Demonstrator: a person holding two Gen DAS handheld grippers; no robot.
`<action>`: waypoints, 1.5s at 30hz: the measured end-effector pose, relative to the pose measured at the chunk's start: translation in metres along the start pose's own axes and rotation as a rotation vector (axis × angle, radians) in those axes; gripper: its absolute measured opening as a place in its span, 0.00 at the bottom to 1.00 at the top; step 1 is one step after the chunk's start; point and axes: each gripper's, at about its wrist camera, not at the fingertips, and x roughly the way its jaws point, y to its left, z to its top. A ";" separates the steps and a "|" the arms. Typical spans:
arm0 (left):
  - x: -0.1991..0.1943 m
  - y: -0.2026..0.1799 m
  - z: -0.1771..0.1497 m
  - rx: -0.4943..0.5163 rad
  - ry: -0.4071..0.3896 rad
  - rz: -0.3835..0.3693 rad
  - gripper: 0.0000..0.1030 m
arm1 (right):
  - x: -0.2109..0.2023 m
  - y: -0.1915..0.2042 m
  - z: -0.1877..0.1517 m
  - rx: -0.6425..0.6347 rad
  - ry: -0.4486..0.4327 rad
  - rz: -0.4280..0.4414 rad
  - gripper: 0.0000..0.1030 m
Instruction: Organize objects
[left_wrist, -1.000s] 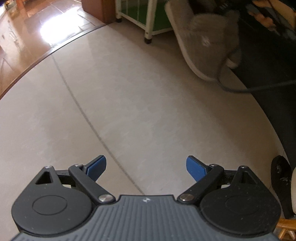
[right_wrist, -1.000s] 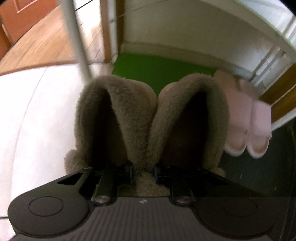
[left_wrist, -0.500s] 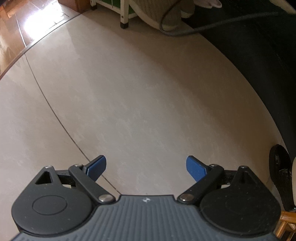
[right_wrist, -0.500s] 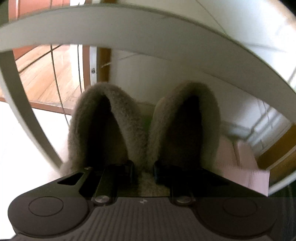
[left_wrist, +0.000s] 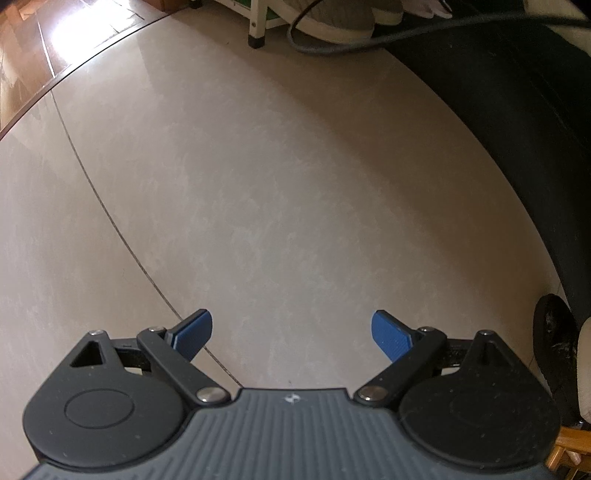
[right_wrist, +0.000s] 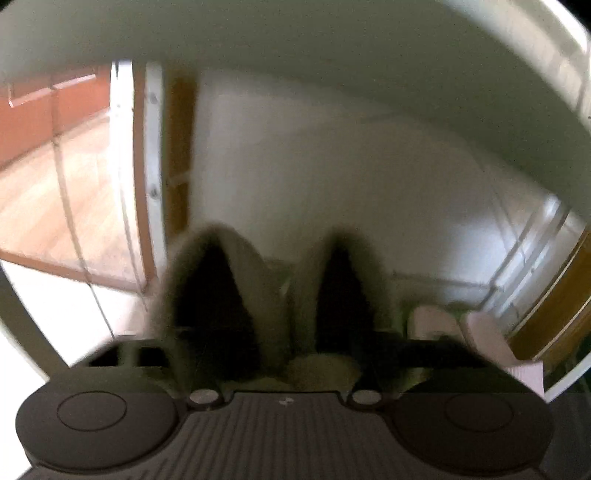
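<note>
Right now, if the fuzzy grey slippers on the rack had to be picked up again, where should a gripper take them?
Pinch the two touching inner walls of the fuzzy grey slippers together, coming from the heel side: both openings face the right gripper, whose jaws are opening.

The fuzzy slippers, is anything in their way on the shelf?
Nothing visible blocks them. The fuzzy slippers sit under the white shelf, beside the pink slippers. The right gripper is opening around them.

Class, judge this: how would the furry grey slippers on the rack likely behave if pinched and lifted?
The furry grey slippers look plush, so probably soft and light. Their fuzzy collars would likely squash under a pinch. Fur should grip, not slip.
</note>
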 end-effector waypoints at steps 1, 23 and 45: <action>0.000 0.000 0.000 -0.001 -0.004 0.005 0.90 | -0.006 0.002 0.000 -0.002 -0.029 0.010 0.94; -0.076 -0.018 0.067 -0.169 -0.335 0.262 0.91 | -0.208 0.028 -0.108 0.171 0.672 -0.086 1.00; -0.149 -0.151 0.187 -0.025 -0.299 0.313 0.93 | -0.277 -0.051 -0.034 0.508 0.485 -0.090 1.00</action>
